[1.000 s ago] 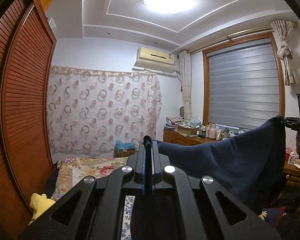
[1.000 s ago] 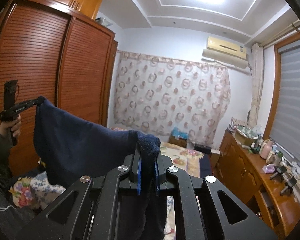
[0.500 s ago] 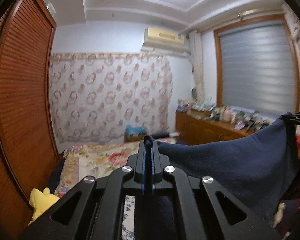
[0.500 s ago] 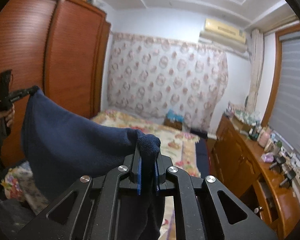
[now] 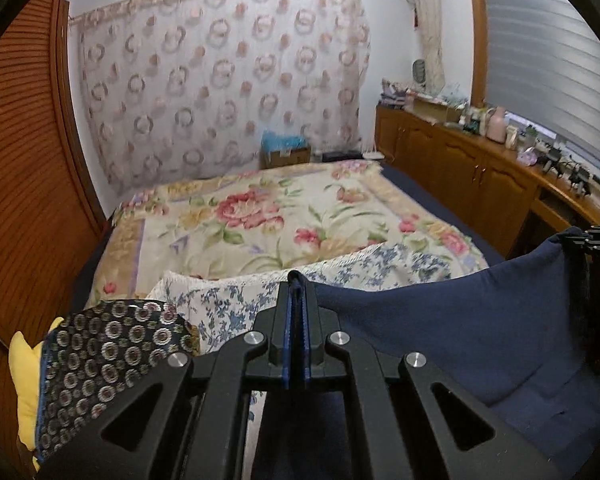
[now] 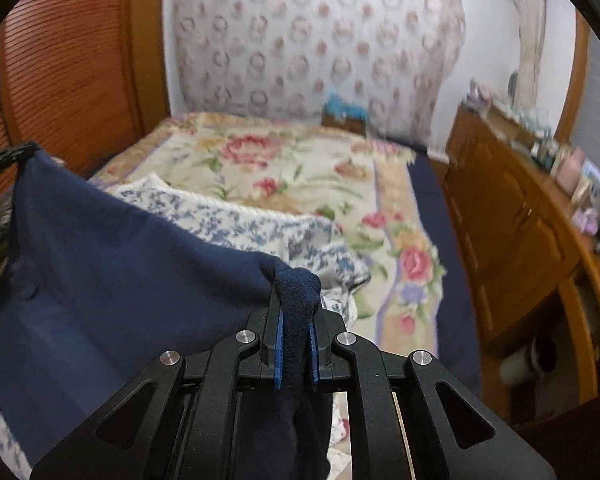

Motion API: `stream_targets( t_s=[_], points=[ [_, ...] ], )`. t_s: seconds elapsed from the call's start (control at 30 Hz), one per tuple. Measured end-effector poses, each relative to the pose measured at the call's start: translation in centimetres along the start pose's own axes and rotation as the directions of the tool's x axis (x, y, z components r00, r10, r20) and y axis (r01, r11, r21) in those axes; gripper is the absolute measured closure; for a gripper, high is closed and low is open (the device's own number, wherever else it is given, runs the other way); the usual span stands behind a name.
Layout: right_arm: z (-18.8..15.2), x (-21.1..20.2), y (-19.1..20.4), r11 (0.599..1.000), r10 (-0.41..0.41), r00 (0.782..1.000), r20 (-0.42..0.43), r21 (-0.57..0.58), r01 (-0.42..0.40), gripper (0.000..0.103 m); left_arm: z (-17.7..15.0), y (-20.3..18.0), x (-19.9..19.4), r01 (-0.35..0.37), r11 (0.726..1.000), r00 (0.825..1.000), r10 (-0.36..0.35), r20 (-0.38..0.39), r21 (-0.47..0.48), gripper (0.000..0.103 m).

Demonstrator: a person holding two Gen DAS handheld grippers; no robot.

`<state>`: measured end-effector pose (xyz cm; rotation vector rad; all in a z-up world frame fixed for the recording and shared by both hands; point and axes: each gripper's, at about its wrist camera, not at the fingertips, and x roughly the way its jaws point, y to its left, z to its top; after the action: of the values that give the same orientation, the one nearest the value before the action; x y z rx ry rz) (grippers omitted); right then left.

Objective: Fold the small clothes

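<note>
A dark navy garment (image 5: 480, 320) hangs stretched in the air between my two grippers, above the near end of the bed. My left gripper (image 5: 296, 284) is shut on one top corner of it; the cloth runs off to the right, where the right gripper (image 5: 598, 236) holds the other corner. In the right wrist view my right gripper (image 6: 296, 300) is shut on a bunched corner of the navy garment (image 6: 120, 280), which spreads left to the left gripper (image 6: 12, 154). The garment's lower part is hidden below the frames.
A bed with a floral cover (image 5: 268, 216) lies ahead, with a blue-and-white floral cloth (image 5: 372, 266) on it. A dark patterned cloth (image 5: 108, 352) and a yellow item (image 5: 22, 364) lie at lower left. A wardrobe (image 5: 24, 184) stands left, wooden cabinets (image 5: 472, 168) right.
Both grippers have tilted down from the ceiling and wall toward the bed, carrying the stretched navy garment lower. Both stay shut on its corners.
</note>
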<state>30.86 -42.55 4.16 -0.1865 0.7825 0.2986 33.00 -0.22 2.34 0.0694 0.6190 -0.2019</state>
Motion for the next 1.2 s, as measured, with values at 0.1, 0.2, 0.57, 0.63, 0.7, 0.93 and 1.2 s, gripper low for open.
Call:
stream_targets(
  t_s=[0.1,0.2,0.57,0.63,0.7,0.93,1.2],
  points=[
    [-0.1,1.9,-1.2,1.000,0.012,1.000,-0.027,0.025,-0.011,0.095,-0.5,-0.3,1.2,-0.018,1.000,0.999,0.018,-0.026,0.019,0.100],
    [-0.2,2.9,-1.1,0.999,0.020,0.999,-0.040,0.037,-0.019,0.094,-0.6,0.0,2.0,-0.028,0.999,0.998,0.030,-0.054,0.034,0.097],
    [-3.9,-1.7,1.0,0.994,0.018,1.000,0.008,0.105,-0.019,0.058,-5.8,-0.3,-2.7,0.070,0.997,0.993,-0.068,-0.098,0.019,0.059],
    [-5.3,-3.3,1.6,0.993,0.009,1.000,0.015,0.117,-0.011,0.058,-7.5,-0.5,-4.0,0.064,0.998,0.992,-0.064,-0.105,-0.003,0.058],
    [-6.6,-4.7,2.2,0.992,0.015,1.000,0.020,0.128,-0.017,0.058,-8.8,-0.7,-4.7,0.069,0.998,0.990,-0.070,-0.119,-0.014,0.058],
    [-11.3,-6.2,2.4,0.981,-0.012,0.999,-0.047,0.195,0.021,0.051,-12.9,-2.0,-5.2,0.072,0.997,0.979,-0.077,-0.189,-0.035,0.058],
    [-14.6,-3.9,2.2,0.960,0.020,0.992,-0.123,0.280,0.016,0.051,-15.4,-2.8,-5.1,0.044,0.997,0.967,-0.060,-0.246,-0.069,0.058]
  ],
)
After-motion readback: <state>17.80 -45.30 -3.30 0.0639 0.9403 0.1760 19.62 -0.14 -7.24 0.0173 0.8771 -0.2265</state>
